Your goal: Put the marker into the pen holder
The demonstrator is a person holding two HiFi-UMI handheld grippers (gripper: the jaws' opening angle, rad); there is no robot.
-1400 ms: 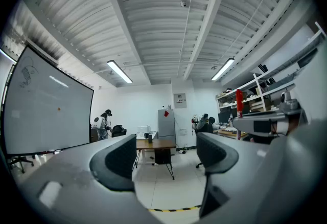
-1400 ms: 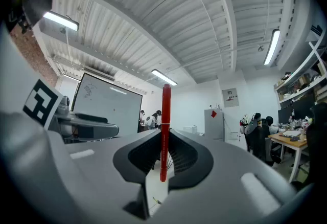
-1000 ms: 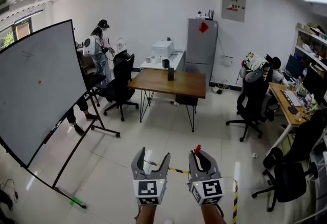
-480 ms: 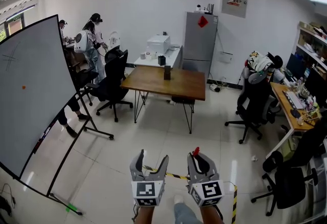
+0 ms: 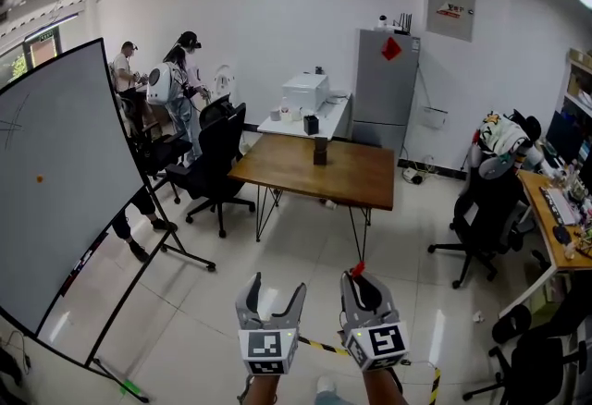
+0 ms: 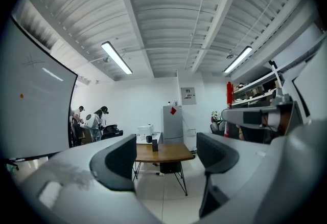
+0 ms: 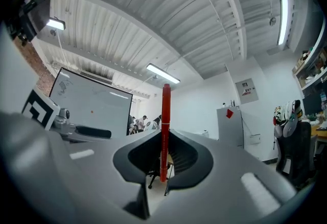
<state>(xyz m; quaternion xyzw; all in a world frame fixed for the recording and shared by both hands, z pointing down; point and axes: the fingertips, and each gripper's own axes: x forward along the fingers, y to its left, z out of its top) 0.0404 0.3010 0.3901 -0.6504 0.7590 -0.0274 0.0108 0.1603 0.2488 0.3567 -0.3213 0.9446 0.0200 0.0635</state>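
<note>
My right gripper (image 5: 359,279) is shut on a red marker (image 5: 357,268), low in the head view. The marker (image 7: 165,126) stands upright between the closed jaws in the right gripper view, its tip poking above them. My left gripper (image 5: 271,288) is beside it, open and empty; the left gripper view looks through its spread jaws (image 6: 166,142) at the room. A dark pen holder (image 5: 320,153) stands on the wooden table (image 5: 296,174) across the room, well ahead of both grippers. It also shows as a small dark pen holder (image 6: 155,144) in the left gripper view.
A large whiteboard (image 5: 65,181) on a wheeled stand fills the left. Black office chairs (image 5: 218,158) sit left of the table, another chair (image 5: 487,209) at right. Behind are a white table with a printer (image 5: 306,92), a fridge (image 5: 386,79) and people (image 5: 181,79). Striped tape (image 5: 319,345) crosses the floor.
The head view has swung a little, so the table now sits slightly right and lower. Another person has come into sight at back left. Both grippers keep their pose.
</note>
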